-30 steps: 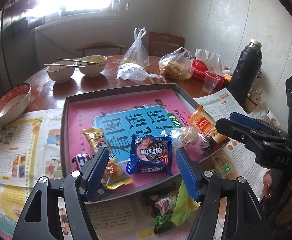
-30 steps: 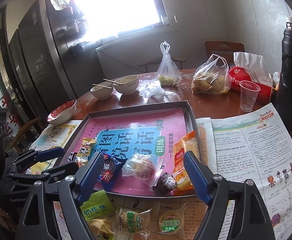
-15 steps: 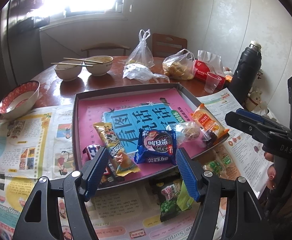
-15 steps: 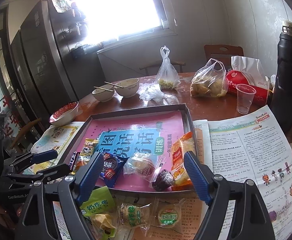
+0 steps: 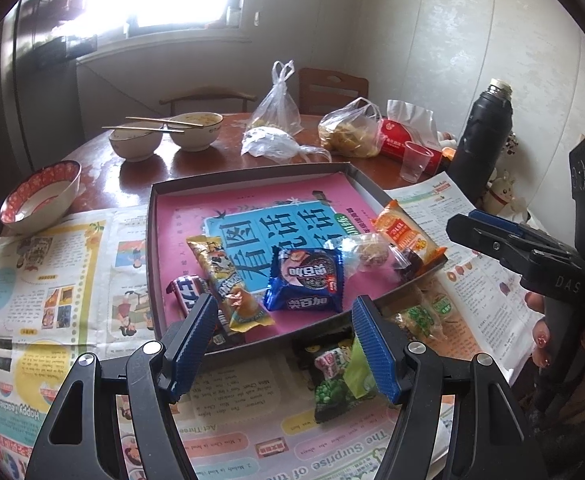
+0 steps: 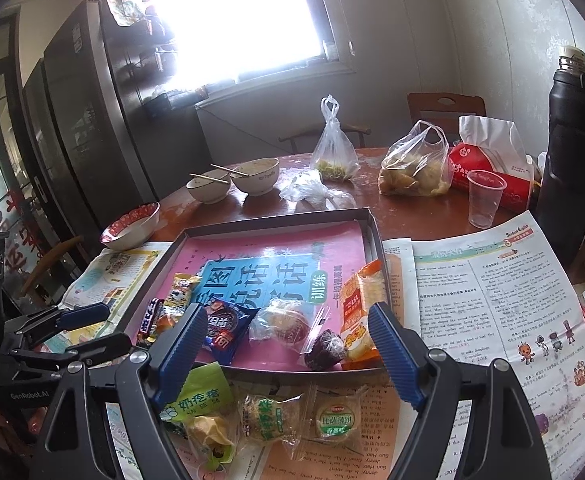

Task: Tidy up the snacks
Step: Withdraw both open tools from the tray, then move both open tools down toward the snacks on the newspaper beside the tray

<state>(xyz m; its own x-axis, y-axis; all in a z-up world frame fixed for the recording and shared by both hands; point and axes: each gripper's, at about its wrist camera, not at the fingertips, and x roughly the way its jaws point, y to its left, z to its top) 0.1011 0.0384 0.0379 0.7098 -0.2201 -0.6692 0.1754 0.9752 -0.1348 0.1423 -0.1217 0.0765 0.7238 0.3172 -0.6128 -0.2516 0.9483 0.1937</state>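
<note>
change: both grippers have been drawing back from the tray over the last second, so more of the loose packets on the newspaper is showing below its near rim.
left gripper [image 5: 283,342]: hovering over the tray's near edge, blue fingers [image 5: 370,346] spread wide, gripping nothing.
right gripper [image 6: 288,350]: hanging above the near rim, fingers parted, carrying nothing.
tray [image 5: 252,174]: sitting on the newspaper [image 5: 44,280], a pink book lining it.
snacks in tray: blue cookie packet [image 5: 305,279] lying beside a yellow wrapper [image 5: 223,276]; orange packet [image 6: 358,308] leaning on the right wall.
snacks outside: green packet [image 6: 200,394] and round biscuit [image 6: 337,416] lying just before the tray.
</note>
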